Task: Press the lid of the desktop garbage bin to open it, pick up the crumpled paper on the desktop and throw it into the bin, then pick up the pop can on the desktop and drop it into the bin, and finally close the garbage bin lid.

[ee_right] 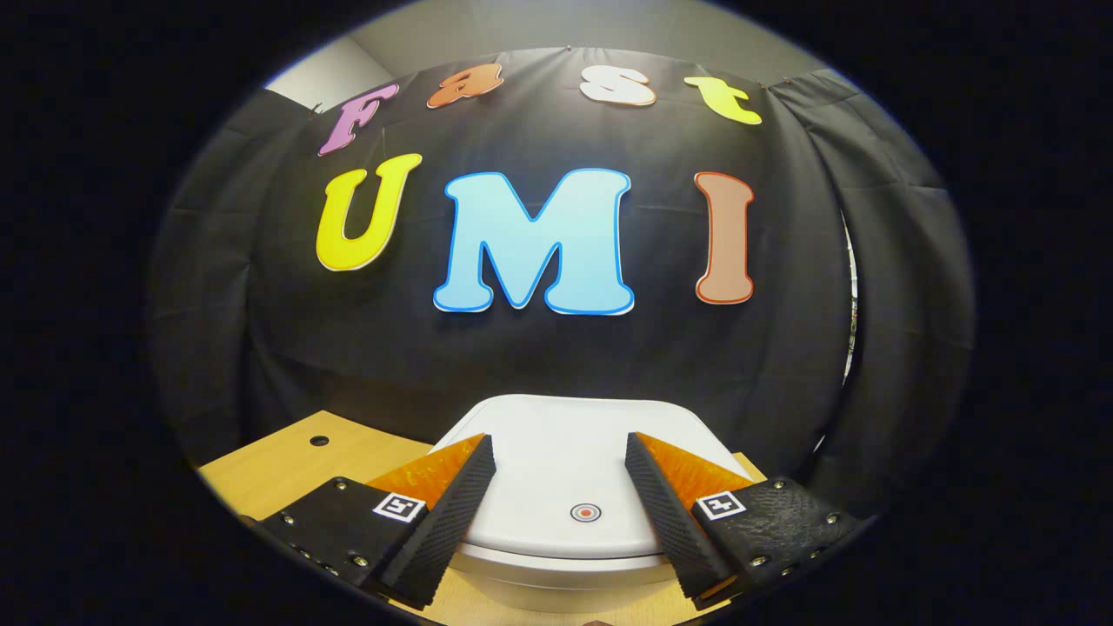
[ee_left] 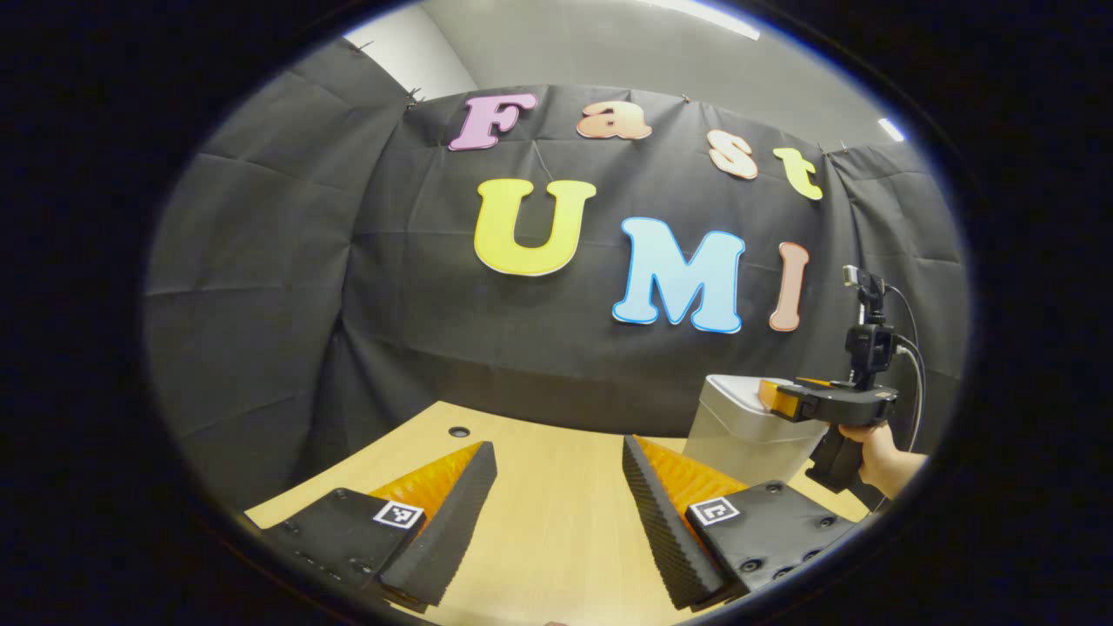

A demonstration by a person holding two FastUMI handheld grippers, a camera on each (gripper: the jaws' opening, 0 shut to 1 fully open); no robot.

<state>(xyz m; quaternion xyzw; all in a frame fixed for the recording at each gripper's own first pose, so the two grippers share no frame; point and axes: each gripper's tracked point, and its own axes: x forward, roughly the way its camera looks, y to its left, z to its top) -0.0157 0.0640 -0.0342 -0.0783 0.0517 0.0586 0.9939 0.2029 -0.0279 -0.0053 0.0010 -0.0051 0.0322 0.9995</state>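
Right gripper (ee_right: 561, 469) fingers spread apart hover over the bin (ee_right: 556, 556) and its closed lid (ee_right: 565, 452) — left gripper (ee_left: 561, 474), likewise apart, hangs above the wooden desk (ee_left: 556, 539).

Wooden table (ee_left: 548, 487) carries a closed white bin (ee_right: 565, 487).

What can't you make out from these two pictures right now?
- Whether the right claw touches the bin lid: right gripper view looks down from above, contact unclear.
- Bin base: left gripper view, hidden behind the left claw.
- Inside of the bin: lid is shut.
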